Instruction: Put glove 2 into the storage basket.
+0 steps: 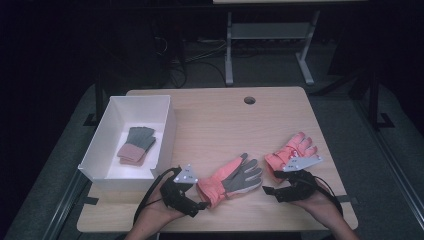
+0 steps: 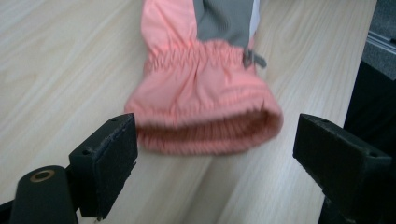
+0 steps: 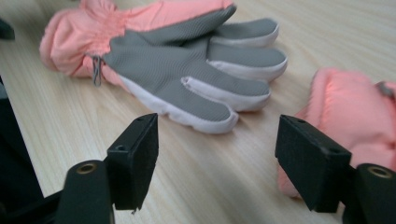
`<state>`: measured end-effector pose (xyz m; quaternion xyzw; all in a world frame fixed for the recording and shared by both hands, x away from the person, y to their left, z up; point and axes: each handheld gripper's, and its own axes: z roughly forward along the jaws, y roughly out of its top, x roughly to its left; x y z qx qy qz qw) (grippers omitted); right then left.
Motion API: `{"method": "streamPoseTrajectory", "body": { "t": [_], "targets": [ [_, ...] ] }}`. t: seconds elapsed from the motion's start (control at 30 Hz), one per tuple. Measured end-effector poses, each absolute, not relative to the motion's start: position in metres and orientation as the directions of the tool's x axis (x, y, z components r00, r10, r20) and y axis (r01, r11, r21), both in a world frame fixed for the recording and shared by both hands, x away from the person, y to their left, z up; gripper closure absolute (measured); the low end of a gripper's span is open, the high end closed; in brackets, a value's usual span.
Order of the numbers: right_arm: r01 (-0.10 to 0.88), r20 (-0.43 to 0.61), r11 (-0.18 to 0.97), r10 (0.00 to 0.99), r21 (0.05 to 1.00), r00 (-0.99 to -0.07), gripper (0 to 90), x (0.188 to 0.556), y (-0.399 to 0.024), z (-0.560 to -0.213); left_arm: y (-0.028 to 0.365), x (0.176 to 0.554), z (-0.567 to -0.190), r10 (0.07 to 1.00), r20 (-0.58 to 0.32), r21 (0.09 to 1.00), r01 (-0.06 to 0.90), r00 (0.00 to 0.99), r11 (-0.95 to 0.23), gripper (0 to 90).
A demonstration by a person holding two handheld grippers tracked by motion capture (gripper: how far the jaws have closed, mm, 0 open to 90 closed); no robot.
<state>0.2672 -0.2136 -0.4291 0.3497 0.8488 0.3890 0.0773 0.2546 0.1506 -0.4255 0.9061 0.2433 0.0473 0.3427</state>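
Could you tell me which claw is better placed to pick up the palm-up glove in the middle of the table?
The left claw: its open jaws already flank the glove's cuff, while the right claw sits beyond its fingertips.

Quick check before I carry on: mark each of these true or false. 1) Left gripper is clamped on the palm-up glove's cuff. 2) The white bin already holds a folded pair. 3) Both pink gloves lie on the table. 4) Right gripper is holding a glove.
1) False: the left gripper is open, jaws either side of the palm-up glove cuff, not pressing.
2) True: a grey-and-pink pair lies in the white bin.
3) True: the second glove lies beside the first on the table.
4) False: the right gripper is open, nothing between its jaws.
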Motion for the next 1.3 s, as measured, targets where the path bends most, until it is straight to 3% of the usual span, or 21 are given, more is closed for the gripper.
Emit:
{"method": "streamPoseTrajectory", "body": {
  "t": [0.33,0.6,0.9,1.3],
  "targets": [
    [0.539,0.111,0.384,0.73,0.75,-0.675,34.5,0.287,-0.233,-0.412,0.166,0.247,-0.44,0.489,-0.044,0.635,0.403,0.871,-0.66,13.3],
    [0.562,0.064,0.346,0.809,0.751,-0.584,37.2,0.311,-0.26,-0.411,0.171,0.249,-0.441,0.487,-0.083,0.656,0.416,0.87,-0.631,13.5],
    [0.6,0.031,0.354,0.844,0.718,-0.536,43.9,0.338,-0.273,-0.425,0.173,0.252,-0.441,0.492,-0.111,0.643,0.44,0.863,-0.627,14.5],
    [0.628,-0.01,0.387,0.856,0.675,-0.516,58.0,0.343,-0.274,-0.45,0.174,0.253,-0.443,0.508,-0.124,0.642,0.459,0.853,-0.614,14.6]
  ]
}}
